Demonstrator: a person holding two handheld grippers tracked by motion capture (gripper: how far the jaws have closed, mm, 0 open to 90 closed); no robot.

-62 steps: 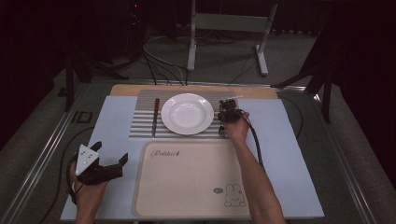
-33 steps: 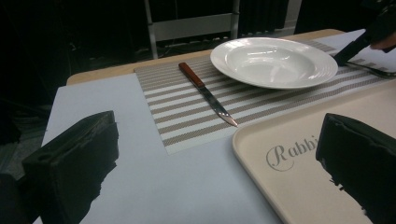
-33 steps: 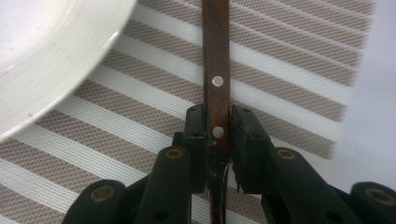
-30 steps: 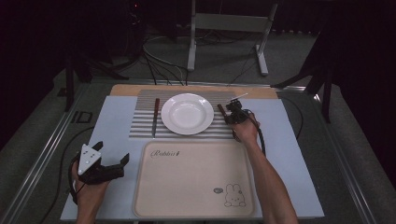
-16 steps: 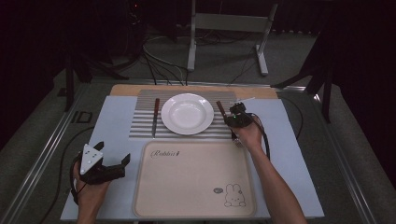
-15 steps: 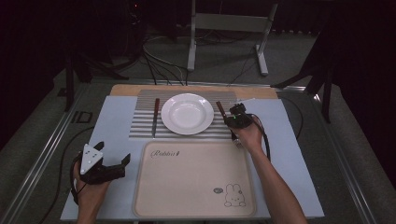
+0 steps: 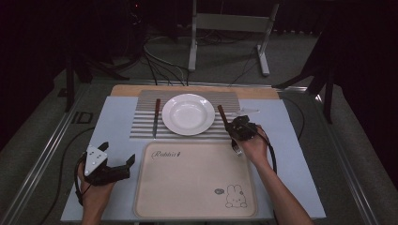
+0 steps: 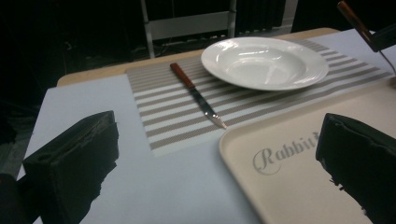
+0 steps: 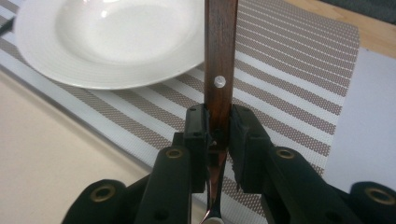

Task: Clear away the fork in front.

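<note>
Right gripper (image 7: pixel 239 127) jaws are pinched on the wooden-handled fork (image 9: pixel 218 65): handle up and away, metal tines hanging below the pads. Over the last two seconds the fork has been lifted off the striped grey-and-white placemat (image 7: pixel 143 126) and carried right and nearer, away from the white round deep plate (image 7: pixel 187 114); it is now held over the placemat's near right corner, at the far edge of the beige plastic tray (image 7: pixel 195 183). Judged: pickup done, placing pending. Left gripper (image 7: pixel 112 166) is spread, empty, unmoved at near left. Red-handled knife (image 8: pixel 198 95) is untouched left of the plate. Tines are mostly cut off; contact with the surface cannot be made out.
</note>
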